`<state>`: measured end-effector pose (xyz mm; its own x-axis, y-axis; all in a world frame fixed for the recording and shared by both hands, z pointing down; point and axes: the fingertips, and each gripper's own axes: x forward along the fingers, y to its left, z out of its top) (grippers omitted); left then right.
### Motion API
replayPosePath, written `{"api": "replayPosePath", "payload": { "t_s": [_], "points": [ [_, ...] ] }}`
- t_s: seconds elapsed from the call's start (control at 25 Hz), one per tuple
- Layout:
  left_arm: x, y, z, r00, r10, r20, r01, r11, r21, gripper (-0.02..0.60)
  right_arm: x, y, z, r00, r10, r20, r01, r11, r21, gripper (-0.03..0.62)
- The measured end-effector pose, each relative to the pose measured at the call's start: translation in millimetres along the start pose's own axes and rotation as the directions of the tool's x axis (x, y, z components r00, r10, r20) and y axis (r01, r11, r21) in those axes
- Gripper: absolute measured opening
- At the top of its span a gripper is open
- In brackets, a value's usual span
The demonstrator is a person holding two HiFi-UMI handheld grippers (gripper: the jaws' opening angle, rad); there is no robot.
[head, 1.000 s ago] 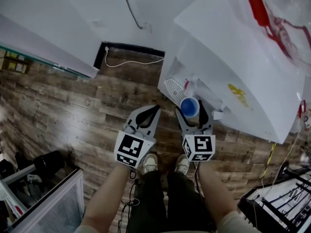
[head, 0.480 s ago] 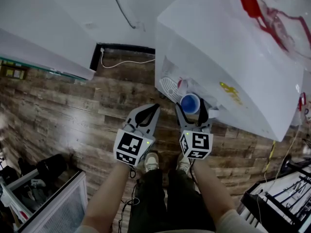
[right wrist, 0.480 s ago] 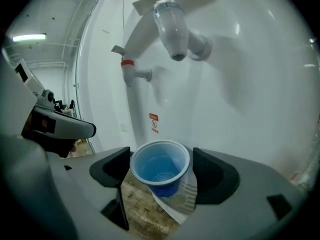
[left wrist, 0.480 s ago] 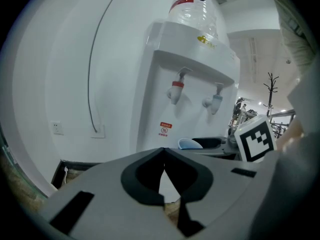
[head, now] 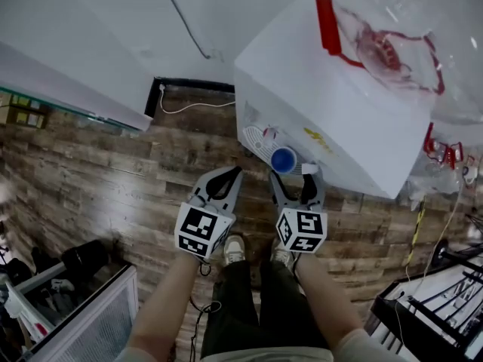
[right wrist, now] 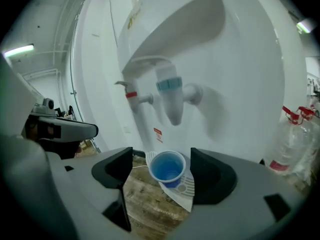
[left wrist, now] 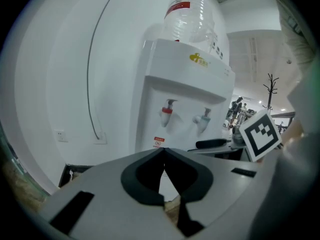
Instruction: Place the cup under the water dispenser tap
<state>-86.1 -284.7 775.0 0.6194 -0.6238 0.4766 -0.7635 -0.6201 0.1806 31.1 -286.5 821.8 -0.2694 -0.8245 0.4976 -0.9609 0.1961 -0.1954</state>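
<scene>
Wood-grain floor planks (head: 113, 164) run up to a smooth white wall (head: 113, 21), where we see a boxy white water dispenser (head: 332, 119). Its front carries a small yellow logo (left wrist: 200, 59) and, lower down, a red-and-white sticker (left wrist: 158, 142); we cannot read the writing on either. A clear ribbed bottle (left wrist: 190, 19) with a red label band (left wrist: 178, 6) sits on top.

Two taps stick out of the recess, one with a red collar (left wrist: 166, 115) and one with a blue collar (right wrist: 172, 96). The blue cup (right wrist: 167, 167), round, thin-walled and open side up, stands on the white slotted drip tray (right wrist: 186, 189) below the blue-collared tap.

Our right tongs (head: 296, 176) are spread wide, with the cup just ahead of their black pads and untouched. Our left tongs (left wrist: 164, 151) are pressed together at the tips and hold nothing. Each carries a cube (head: 200, 228) with black-and-white square markers.
</scene>
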Motion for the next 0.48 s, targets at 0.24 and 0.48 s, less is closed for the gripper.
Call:
{"api": "replayPosePath", "payload": {
  "t_s": [0.24, 0.48],
  "points": [
    [-39, -18, 51, 1.0, 0.012, 0.016, -0.012, 1.0, 0.02, 0.006, -46, 18, 35, 0.999, 0.033, -0.041, -0.034, 0.999, -0.023, 0.316],
    [-82, -40, 97, 0.999, 0.031, 0.023, -0.032, 0.999, 0.039, 0.006, -101, 29, 86, 0.998, 0.059, -0.03, -0.06, 0.998, -0.037, 0.252]
  ]
}}
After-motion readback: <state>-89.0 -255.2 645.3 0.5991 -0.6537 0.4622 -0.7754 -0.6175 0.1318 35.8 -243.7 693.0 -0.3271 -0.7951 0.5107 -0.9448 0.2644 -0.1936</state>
